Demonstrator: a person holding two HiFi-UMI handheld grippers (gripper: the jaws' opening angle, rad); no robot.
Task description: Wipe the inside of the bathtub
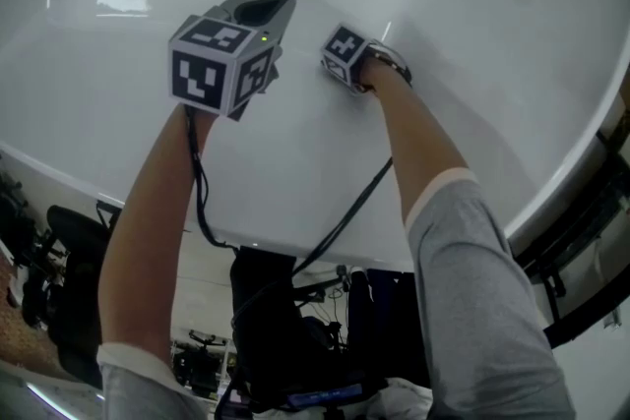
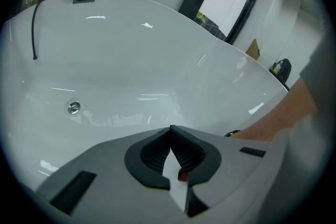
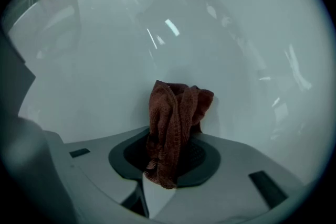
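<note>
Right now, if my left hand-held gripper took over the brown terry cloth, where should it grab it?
Probably the bunched free end of the brown terry cloth standing past the right hand-held gripper, which is shut on its lower part. Come from the side, across the fold: the white bathtub wall sits close behind, so a head-on approach looks blocked.

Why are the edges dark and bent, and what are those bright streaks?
Left and right gripper views: wide-angle lenses bend the bathtub rim and blacken corners. Head view: streaks are light glare on gloss. Right gripper view: brown cloth looks sharp.
</note>
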